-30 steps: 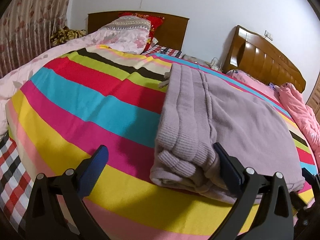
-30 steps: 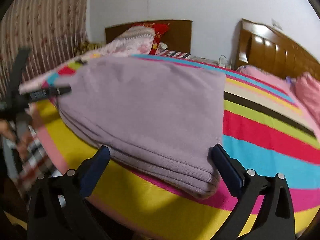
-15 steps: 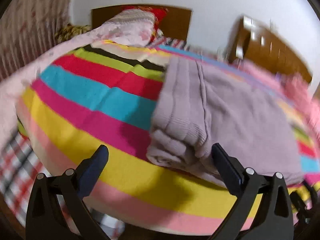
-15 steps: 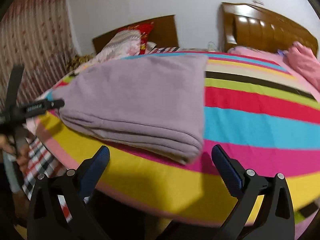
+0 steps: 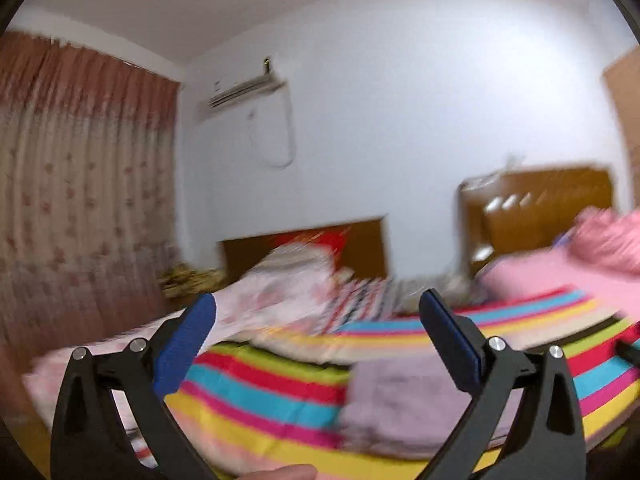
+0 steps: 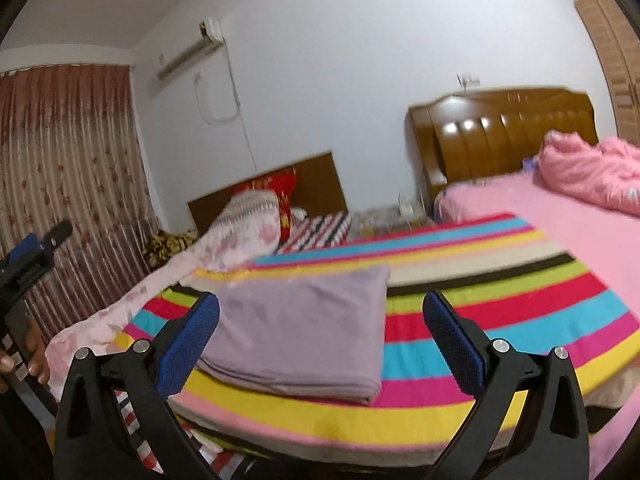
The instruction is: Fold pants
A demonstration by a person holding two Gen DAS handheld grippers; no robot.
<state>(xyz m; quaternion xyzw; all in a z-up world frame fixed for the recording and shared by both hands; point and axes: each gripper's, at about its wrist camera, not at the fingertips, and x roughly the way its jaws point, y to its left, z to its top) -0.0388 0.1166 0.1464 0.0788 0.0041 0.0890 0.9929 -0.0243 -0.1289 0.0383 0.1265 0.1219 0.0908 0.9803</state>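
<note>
Both grippers pulled back (pants [image 6: 296,332] folded)

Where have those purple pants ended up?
The folded pants lie on the striped blanket, near the bed's front edge, in the middle of the right wrist view; neither gripper touches them.

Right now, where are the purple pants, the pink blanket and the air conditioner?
purple pants [image 6: 296,332], right wrist view, middle of the folded top.
pink blanket [image 6: 588,168], right wrist view, crumpled heap.
air conditioner [image 6: 188,56], right wrist view, front of the wall unit.
</note>
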